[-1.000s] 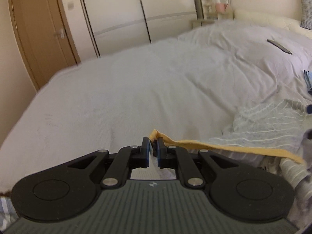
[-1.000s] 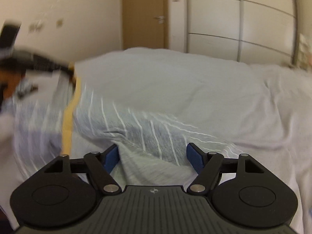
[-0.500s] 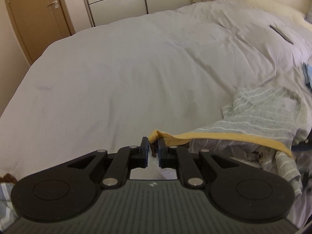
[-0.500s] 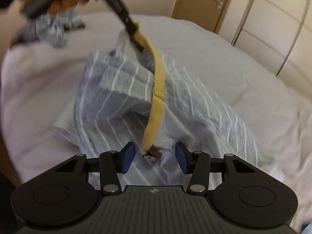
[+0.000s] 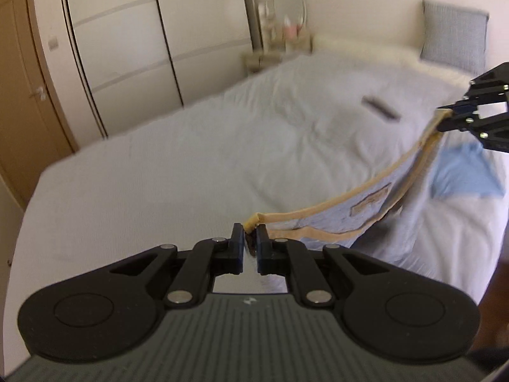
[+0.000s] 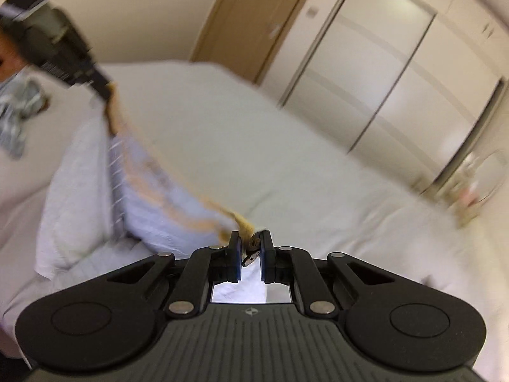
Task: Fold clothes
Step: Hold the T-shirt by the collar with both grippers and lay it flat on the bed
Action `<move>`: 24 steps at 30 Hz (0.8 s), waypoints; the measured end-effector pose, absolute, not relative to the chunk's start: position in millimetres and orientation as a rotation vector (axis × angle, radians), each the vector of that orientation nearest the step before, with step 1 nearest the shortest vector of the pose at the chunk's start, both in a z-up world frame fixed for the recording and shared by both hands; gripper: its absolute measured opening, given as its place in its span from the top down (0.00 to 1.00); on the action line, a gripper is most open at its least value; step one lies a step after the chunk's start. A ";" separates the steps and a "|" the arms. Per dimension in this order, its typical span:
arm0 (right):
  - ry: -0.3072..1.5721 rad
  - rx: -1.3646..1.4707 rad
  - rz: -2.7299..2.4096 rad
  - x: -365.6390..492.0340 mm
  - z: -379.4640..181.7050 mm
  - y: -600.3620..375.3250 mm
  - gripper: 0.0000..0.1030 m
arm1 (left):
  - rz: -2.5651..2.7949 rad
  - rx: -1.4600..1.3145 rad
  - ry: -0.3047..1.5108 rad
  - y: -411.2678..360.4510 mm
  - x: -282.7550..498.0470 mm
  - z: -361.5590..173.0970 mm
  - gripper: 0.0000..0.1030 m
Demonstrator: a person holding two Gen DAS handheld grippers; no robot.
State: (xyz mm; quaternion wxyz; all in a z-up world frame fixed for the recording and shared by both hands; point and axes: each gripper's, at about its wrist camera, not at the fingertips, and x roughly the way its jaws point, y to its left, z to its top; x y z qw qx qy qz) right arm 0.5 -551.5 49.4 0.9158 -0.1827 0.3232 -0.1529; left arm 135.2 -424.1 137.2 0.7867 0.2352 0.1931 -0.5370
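Wide bed under a pale grey-white quilted cover (image 5: pixel 178 172) as landmark, filling most of both views. Beyond its far edge, tall white sliding-door wardrobe (image 5: pixel 152 47) and brown wooden door (image 5: pixel 19 95); at its head, grey square cushion (image 5: pixel 453 36) against the wall and a small bedside stand with an oval mirror (image 5: pixel 288 9), blurred. Above the near right part of the bed, light blue white-striped garment with a tan-yellow waistband (image 5: pixel 375 205), lifted clear of the cover and stretched between the two tools, its body hanging down towards the quilt. On the cover past the garment, folded sky-blue cloth (image 5: pixel 467 172) and a dark slim flat object (image 5: pixel 380 108), too blurred to identify. At the bed's near left corner in the right wrist view, crumpled grey-and-white striped cloth (image 6: pixel 16 111). Black two-finger left gripper (image 5: pixel 250 238), jaws pressed together on one end of the waistband, tan fold poking up just above the pads. Black two-finger right gripper (image 6: pixel 250 248), jaws closing, pinched on the other end of the waistband with a small metal button caught between the blue pads (image 6: pixel 236 254). Waistband taut from one pair of jaws to the other.
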 end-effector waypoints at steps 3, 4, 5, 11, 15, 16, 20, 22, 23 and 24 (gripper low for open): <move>0.602 -0.426 -0.359 -5.6 101.4 -557.1 0.92 | -1.135 0.460 0.346 -415.2 113.1 185.2 0.94; 0.581 -0.438 -0.366 -10.4 115.6 -558.4 0.92 | -1.124 0.447 0.328 -411.1 104.3 199.8 0.94; 0.562 -0.444 -0.369 -17.0 128.7 -560.1 0.92 | -1.110 0.442 0.311 -407.0 94.7 212.8 0.94; 0.444 -0.445 -0.330 -81.4 200.9 -572.4 0.92 | -0.992 0.430 0.213 -378.5 11.7 283.4 0.94; 0.338 -0.441 -0.287 -135.9 256.9 -584.0 0.92 | -0.905 0.387 0.114 -365.4 -29.5 340.0 0.94; 0.308 -0.454 -0.280 -144.6 271.6 -586.7 0.92 | -0.889 0.376 0.083 -365.2 -36.5 356.1 0.94; 0.192 -0.483 -0.259 -166.1 329.0 -602.1 0.92 | -0.851 0.365 -0.044 -379.5 -47.3 416.6 0.94; 0.150 -0.500 -0.264 -164.3 348.9 -614.7 0.92 | -0.850 0.378 -0.090 -395.8 -37.2 432.3 0.94; 0.132 -0.509 -0.269 -161.9 357.3 -621.7 0.92 | -0.852 0.389 -0.098 -406.2 -26.8 434.8 0.94; 0.121 -0.518 -0.274 -156.8 362.8 -629.8 0.92 | -0.858 0.404 -0.087 -419.6 -11.1 429.7 0.94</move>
